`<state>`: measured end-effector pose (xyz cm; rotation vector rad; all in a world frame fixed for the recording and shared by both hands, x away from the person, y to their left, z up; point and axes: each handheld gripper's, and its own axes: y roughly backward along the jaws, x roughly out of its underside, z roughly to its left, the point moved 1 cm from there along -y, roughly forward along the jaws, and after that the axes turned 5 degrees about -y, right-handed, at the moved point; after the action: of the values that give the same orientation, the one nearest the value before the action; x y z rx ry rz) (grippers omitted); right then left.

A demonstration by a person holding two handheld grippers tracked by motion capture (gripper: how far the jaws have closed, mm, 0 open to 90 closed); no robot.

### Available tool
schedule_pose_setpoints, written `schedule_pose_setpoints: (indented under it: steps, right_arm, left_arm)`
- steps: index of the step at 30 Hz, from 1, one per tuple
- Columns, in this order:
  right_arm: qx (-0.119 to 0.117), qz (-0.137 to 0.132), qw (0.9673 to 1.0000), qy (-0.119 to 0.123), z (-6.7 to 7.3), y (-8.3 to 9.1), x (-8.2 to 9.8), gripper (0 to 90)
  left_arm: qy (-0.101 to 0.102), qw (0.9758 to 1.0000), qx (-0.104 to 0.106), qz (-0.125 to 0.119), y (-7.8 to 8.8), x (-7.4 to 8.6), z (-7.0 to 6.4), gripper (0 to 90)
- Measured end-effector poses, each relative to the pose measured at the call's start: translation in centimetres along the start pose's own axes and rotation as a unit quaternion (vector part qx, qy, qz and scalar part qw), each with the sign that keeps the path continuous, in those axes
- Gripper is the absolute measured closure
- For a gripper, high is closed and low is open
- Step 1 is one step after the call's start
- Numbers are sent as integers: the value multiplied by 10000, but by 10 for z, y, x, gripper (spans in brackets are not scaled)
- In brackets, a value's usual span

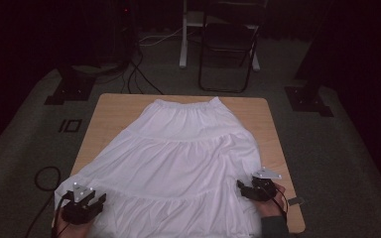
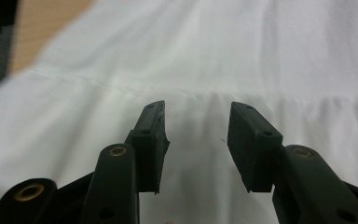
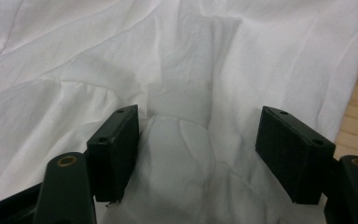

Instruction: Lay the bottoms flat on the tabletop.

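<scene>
Here both tongs stand apart over the white skirt (image 1: 178, 158), spread flat on the wooden table (image 1: 109, 106). The left gripper (image 1: 99, 199) clamps nothing; the right gripper (image 1: 240, 187) straddles a raised fold near the hem. The step looks like fold preparation; next, each must pinch a hem corner.

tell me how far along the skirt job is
Done: the white skirt lies spread flat on the table, waistband at the far end. In hand: the left claw hovers open over the near left hem with nothing between its jaws; the right claw stands open at the near right edge with a bunched fold between its jaws, not pinched. Left: no fold shows yet, so any folding is probably still to come.
</scene>
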<state>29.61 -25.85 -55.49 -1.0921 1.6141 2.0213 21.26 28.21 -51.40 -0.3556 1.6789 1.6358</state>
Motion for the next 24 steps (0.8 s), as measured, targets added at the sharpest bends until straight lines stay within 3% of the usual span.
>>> schedule_pose_setpoints:
  steps: [4, 7, 8, 11, 15, 22, 24]
  right_arm:
    - [-1, -10, 10000, -4, 0, 0, 0, 296]
    - [-4, -14, 10000, -3, 0, 0, 0, 295]
    - [-5, -18, 10000, -2, -1, 0, 0, 294]
    - [-5, -21, 10000, -3, -1, 0, 0, 294]
    - [-3, -22, 10000, -4, -1, 0, 0, 294]
    - [7, -28, 10000, -20, -2, -1, 0, 294]
    - [11, -32, 10000, -26, -2, -1, 0, 294]
  left_arm:
    - [-49, 9995, 216, 235, -4, 10, -7, 572]
    - [-139, 9989, 261, 377, -4, 19, -9, 605]
    - [-175, 9986, 241, 427, -3, 22, -9, 693]
    - [-181, 9983, 247, 501, 2, 29, -3, 851]
    - [-261, 9978, 55, 612, 12, 36, 11, 889]
    - [3, 9982, -267, 533, 28, 41, 36, 882]
    - [82, 9972, -485, 571, 34, 44, 44, 883]
